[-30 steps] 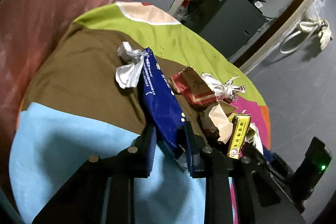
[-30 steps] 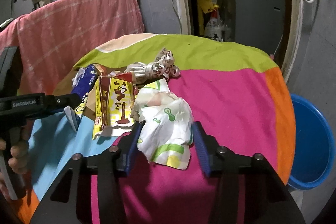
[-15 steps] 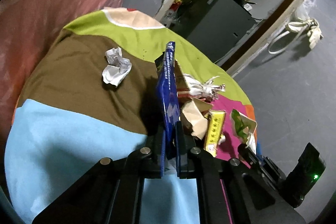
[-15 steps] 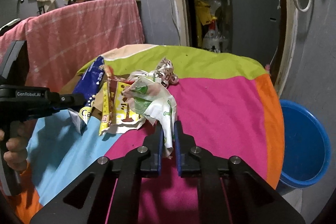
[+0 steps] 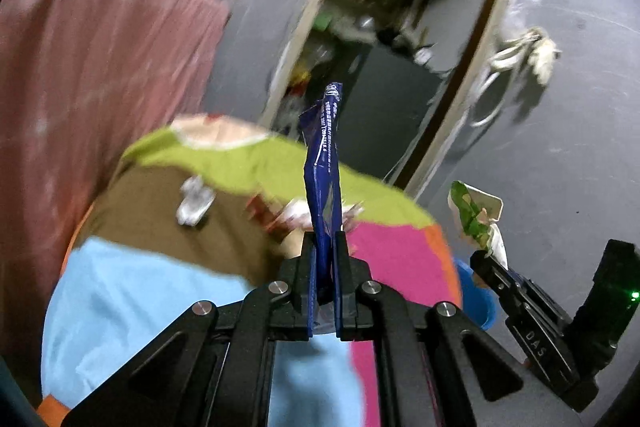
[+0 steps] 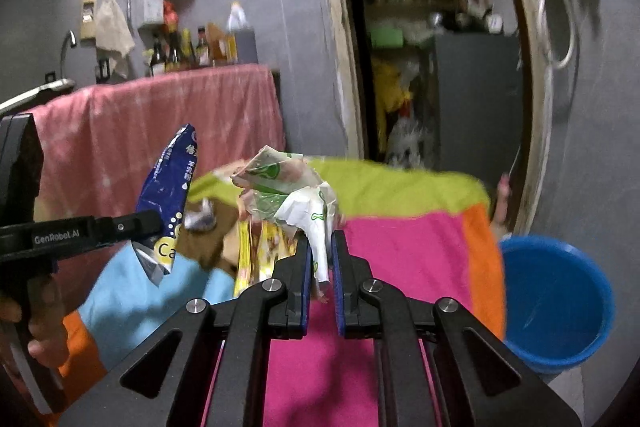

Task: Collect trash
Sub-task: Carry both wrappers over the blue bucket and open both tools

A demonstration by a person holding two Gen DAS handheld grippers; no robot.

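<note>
Trash pickup over a round table draped in a multicoloured cloth: the left gripper is clamped on a blue snack wrapper, held upright above the cloth, while the right gripper pinches a crumpled white-and-green wrapper, also clear of the table. More wrappers lie near the table's middle. A blue bucket sits beside its right edge.

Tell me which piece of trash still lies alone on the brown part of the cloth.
The small crumpled white paper. It lies apart on the brown patch, while the blue wrapper and the green-and-white wrapper are held up in the grippers.
</note>
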